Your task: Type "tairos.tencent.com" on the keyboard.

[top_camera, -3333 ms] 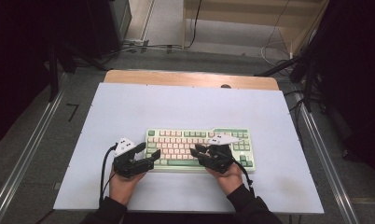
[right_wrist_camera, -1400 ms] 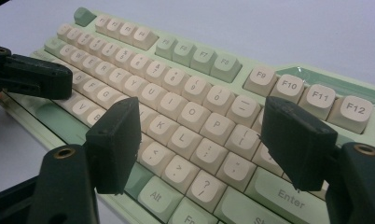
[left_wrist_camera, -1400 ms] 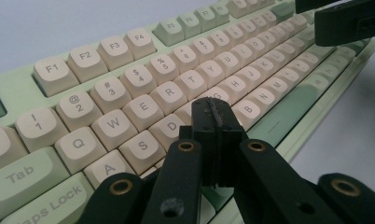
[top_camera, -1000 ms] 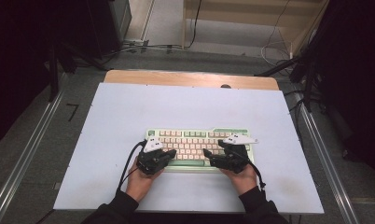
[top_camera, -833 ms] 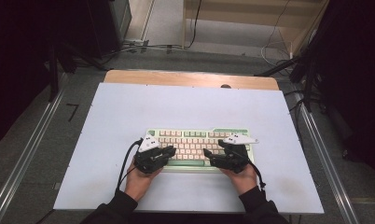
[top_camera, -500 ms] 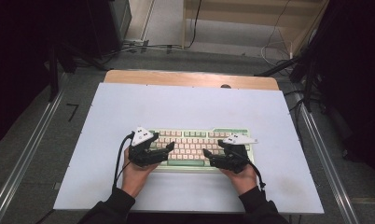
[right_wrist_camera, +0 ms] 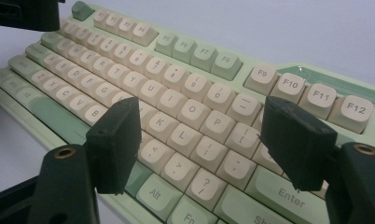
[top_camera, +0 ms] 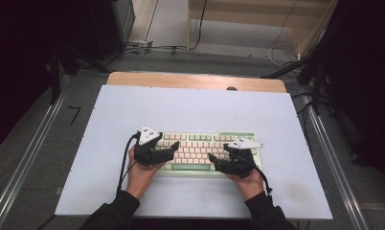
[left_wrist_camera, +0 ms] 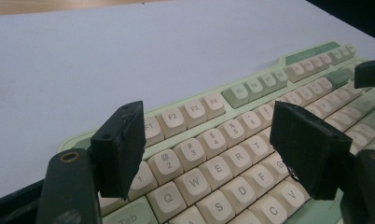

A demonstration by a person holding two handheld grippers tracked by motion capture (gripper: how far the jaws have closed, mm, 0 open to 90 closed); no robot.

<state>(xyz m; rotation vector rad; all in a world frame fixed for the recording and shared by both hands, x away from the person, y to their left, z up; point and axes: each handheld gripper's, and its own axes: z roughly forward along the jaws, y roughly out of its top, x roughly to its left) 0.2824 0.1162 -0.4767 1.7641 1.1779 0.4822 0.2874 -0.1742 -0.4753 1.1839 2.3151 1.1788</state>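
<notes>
A pale green keyboard (top_camera: pixel 200 143) with cream keys lies on the white table (top_camera: pixel 190 105) close to the near edge. My left gripper (top_camera: pixel 173 149) hovers over its left end and points right. Its jaws have just been opening and stand apart above the number and letter rows (left_wrist_camera: pixel 209 140), with nothing gripped. At the keyboard's right end my right gripper (top_camera: pixel 214 163) points left. It is open over the keys near Enter (right_wrist_camera: pixel 204 140) and holds nothing. The keyboard (left_wrist_camera: pixel 251 93) (right_wrist_camera: pixel 176 60) runs away beneath both pairs of jaws.
A wooden strip (top_camera: pixel 195 80) borders the table's far edge. Metal rails (top_camera: pixel 28 158) (top_camera: pixel 332 158) run along both sides. Cables lie on the floor beyond. The right gripper's jaw (left_wrist_camera: pixel 370 72) shows far off in the left gripper view, and the left gripper's jaw (right_wrist_camera: pixel 27 11) in the right gripper view.
My left gripper has moved a little to the left and away from the near edge over the keyboard's left end. The right gripper and the keyboard have stayed put.
</notes>
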